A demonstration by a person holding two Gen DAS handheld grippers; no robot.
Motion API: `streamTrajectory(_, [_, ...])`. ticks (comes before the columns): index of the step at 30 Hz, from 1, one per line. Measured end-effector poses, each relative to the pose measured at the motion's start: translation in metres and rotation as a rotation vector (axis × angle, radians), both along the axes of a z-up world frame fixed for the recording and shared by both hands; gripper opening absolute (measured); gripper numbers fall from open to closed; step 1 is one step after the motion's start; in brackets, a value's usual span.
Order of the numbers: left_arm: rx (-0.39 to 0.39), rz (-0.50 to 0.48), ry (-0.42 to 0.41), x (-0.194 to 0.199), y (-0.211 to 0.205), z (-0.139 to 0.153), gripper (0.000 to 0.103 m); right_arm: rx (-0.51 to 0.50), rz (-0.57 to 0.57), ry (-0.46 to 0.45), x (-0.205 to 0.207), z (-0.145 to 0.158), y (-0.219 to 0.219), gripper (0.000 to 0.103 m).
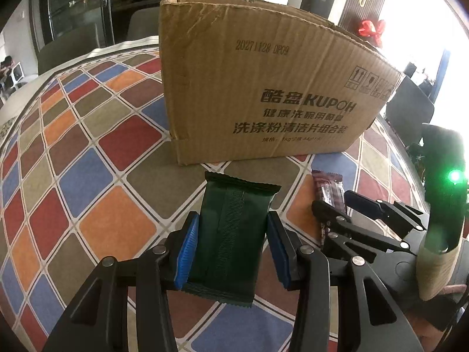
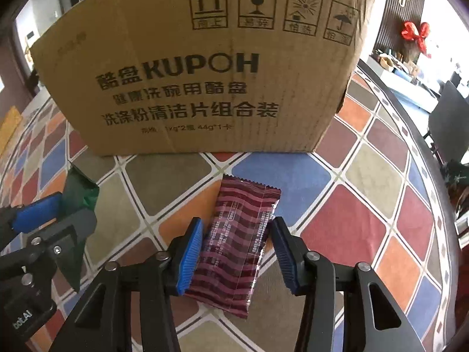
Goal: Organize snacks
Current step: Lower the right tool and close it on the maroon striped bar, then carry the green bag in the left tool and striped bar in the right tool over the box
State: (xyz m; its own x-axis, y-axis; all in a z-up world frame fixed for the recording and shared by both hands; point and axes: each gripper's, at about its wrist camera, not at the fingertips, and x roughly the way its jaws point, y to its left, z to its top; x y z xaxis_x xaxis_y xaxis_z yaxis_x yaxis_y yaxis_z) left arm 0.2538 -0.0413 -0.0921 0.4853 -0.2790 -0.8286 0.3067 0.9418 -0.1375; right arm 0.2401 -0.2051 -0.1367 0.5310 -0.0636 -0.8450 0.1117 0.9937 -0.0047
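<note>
My left gripper is shut on a dark green snack packet, both blue pads pressing its sides. The packet also shows in the right wrist view, held by the left gripper. My right gripper straddles a maroon striped snack packet; the left pad touches it, the right pad stands just off its edge, and I cannot tell whether it grips. The maroon packet and right gripper also show in the left wrist view. A brown KUPOH cardboard box stands just behind both packets, and shows in the right wrist view.
A tablecloth with coloured diamond patches covers the round table. Dark chairs stand beyond the table's right edge. A red bow hangs on the far wall.
</note>
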Motion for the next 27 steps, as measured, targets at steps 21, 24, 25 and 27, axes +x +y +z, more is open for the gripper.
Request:
streamTrajectory(21, [-0.021,0.016,-0.072,-0.024,0.002,0.04,0.045,0.088,0.065,-0.122,-0.034,0.051,-0.016,0.039])
streamTrajectory(24, [-0.02,0.022,-0.097,-0.029,0.002,0.049,0.045,0.113,0.066,-0.147,-0.037,0.057,-0.019,0.039])
streamTrajectory(25, [-0.024,0.022,-0.104,-0.03,0.002,0.052,0.045,0.116,0.066,-0.156,-0.038,0.06,-0.018,0.039])
streamTrajectory(27, [-0.028,0.025,-0.117,-0.032,0.002,0.058,0.045,0.127,0.064,-0.185,-0.041,0.068,-0.02,0.039])
